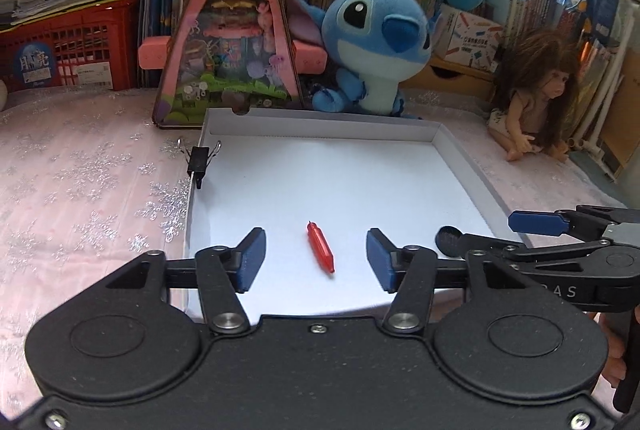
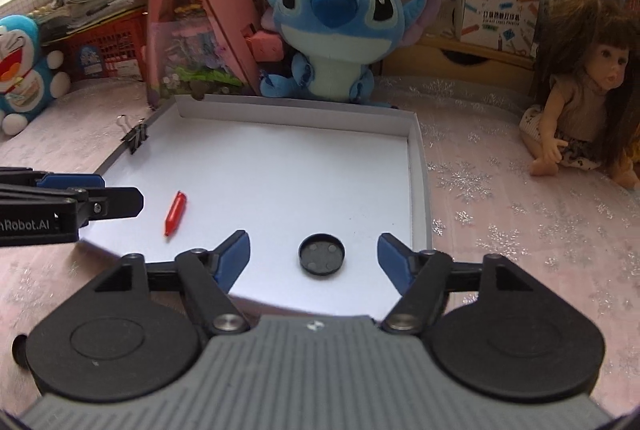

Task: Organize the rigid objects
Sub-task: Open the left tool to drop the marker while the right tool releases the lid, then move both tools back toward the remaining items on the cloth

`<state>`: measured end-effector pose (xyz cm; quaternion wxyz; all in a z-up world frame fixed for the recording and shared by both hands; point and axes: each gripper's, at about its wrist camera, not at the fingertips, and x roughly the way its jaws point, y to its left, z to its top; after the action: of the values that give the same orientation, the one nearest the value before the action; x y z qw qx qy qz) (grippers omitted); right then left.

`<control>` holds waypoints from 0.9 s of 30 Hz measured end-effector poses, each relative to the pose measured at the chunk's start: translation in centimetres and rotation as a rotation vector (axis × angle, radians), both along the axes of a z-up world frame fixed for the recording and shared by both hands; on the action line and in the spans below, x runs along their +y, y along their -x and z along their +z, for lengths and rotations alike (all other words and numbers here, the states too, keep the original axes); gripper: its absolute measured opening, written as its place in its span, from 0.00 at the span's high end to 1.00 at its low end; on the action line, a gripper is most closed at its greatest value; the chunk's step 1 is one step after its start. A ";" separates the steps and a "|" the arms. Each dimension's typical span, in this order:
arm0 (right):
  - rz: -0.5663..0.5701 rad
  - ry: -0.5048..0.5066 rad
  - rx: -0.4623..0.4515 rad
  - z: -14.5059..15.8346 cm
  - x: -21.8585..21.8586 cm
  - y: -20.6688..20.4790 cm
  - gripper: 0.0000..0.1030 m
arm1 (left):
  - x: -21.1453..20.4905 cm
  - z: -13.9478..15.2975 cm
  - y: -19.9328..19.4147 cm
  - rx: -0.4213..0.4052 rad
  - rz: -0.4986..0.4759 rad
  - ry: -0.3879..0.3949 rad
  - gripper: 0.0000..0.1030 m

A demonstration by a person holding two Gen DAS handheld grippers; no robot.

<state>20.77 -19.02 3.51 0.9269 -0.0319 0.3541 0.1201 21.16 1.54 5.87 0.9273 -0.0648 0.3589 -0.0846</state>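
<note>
A shallow white tray [image 1: 320, 120] [image 2: 294, 110] lies on the pink cloth. A small red pen-shaped piece [image 1: 320, 247] [image 2: 175, 213] lies inside it, between the fingers of my open, empty left gripper [image 1: 316, 258]. A round black cap [image 2: 321, 253] [image 1: 448, 241] lies inside the tray between the fingers of my open, empty right gripper [image 2: 314, 258]. A black binder clip [image 1: 199, 160] [image 2: 136, 138] is clamped on the tray's left wall. Each gripper shows at the side of the other's view.
A blue plush toy [image 1: 376, 42] [image 2: 336, 26] and a pink triangular toy house [image 1: 232, 30] stand behind the tray. A doll [image 2: 580, 110] sits at the right. A red crate [image 1: 68, 46], books and a second blue plush [image 2: 22, 66] line the back and left.
</note>
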 end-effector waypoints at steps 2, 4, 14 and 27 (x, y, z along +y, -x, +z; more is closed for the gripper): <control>0.018 -0.004 -0.026 0.1 -0.3 1.4 0.15 | 0.3 0.1 1.6 -0.014 0.002 0.005 0.34; 0.038 -0.019 -0.052 0.1 -0.6 2.8 0.13 | 0.6 0.0 3.1 -0.029 -0.007 0.006 0.31; 0.081 -0.102 -0.176 -0.9 -2.4 9.1 0.03 | 1.3 -1.1 10.8 -0.123 -0.066 -0.058 0.21; 0.083 -0.039 -0.285 -3.1 -3.8 15.1 0.02 | 3.7 -4.0 15.9 -0.104 -0.004 -0.063 0.23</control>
<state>5.64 -22.83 0.41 0.9625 -0.0454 0.2147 0.1595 5.29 5.25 1.89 0.9461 -0.0305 0.3128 -0.0782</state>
